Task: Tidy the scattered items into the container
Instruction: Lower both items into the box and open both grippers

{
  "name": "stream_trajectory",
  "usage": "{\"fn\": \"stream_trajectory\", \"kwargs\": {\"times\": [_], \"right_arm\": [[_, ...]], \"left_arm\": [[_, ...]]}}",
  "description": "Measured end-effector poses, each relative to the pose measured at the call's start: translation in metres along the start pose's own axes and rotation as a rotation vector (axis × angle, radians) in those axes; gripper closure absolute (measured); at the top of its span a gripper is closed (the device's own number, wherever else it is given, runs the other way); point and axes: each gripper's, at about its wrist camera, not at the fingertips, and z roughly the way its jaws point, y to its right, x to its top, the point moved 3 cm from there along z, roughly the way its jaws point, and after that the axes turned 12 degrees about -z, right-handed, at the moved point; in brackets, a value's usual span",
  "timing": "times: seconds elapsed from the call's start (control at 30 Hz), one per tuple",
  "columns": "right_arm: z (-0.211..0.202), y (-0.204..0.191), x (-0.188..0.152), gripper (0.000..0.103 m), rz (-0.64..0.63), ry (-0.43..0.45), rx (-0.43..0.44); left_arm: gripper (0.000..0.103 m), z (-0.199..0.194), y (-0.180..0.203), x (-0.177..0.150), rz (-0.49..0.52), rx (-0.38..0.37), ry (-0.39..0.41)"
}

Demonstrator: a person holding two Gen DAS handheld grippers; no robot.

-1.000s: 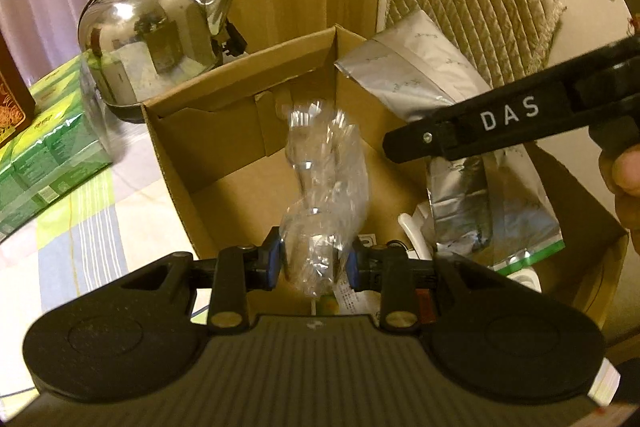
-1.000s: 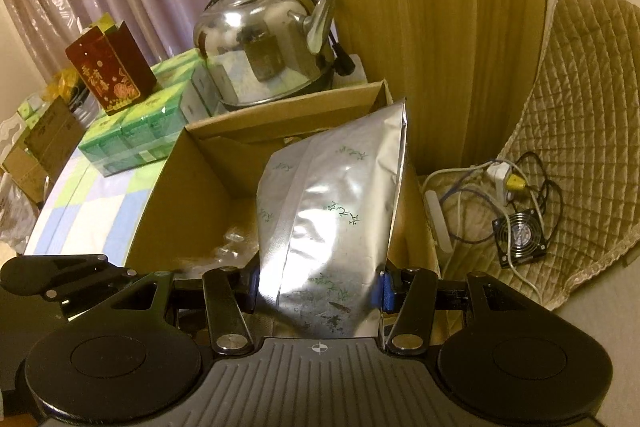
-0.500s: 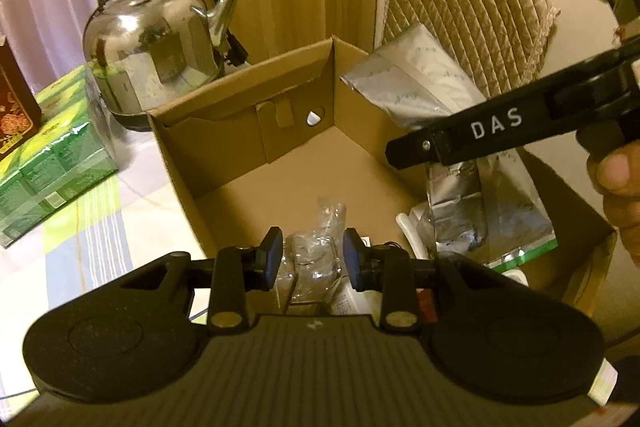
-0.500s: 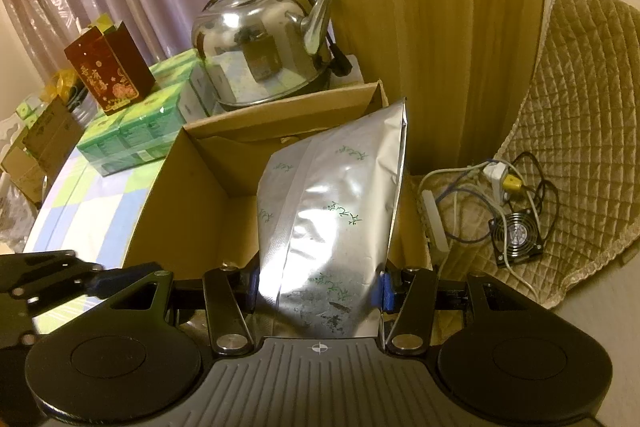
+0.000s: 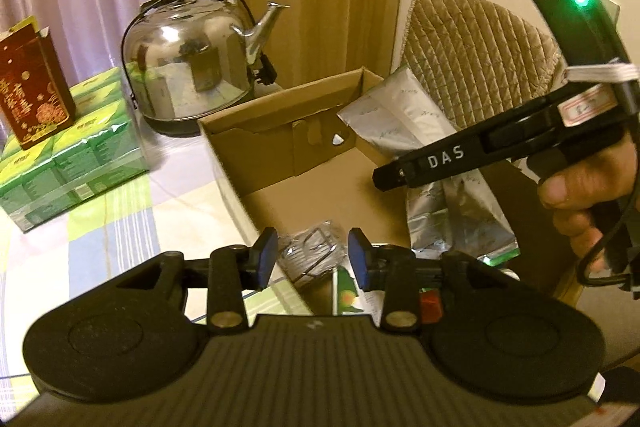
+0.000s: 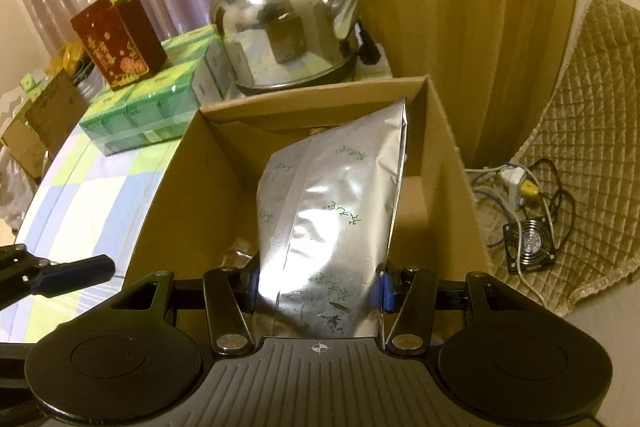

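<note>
Left hand-held gripper (image 5: 312, 257) just opening, clear plastic wrap (image 5: 314, 253) released inside cardboard box (image 6: 168, 187); right hand-held gripper (image 6: 316, 293) clenching silver foil pouch (image 6: 336, 211) over box, needing lowering before releasing.

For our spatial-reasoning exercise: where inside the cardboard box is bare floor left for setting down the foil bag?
The cardboard box has bare floor along its far and left walls. The near end is crowded by the clear plastic bag; the foil bag hangs over the right side.
</note>
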Motion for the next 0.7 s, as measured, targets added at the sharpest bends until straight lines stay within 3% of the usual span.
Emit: {"fn": "stream_trajectory", "kwargs": {"times": [0.4,0.7], "right_arm": [[0.037,-0.011,0.01,0.053,-0.064,-0.074,0.005],[0.04,-0.014,0.002,0.05,-0.063,-0.088,-0.008]], "left_arm": [[0.069,-0.001,-0.024,0.0,-0.077,0.001,0.009],[0.067,0.004,-0.038,-0.002,-0.117,0.003,0.003]]}}
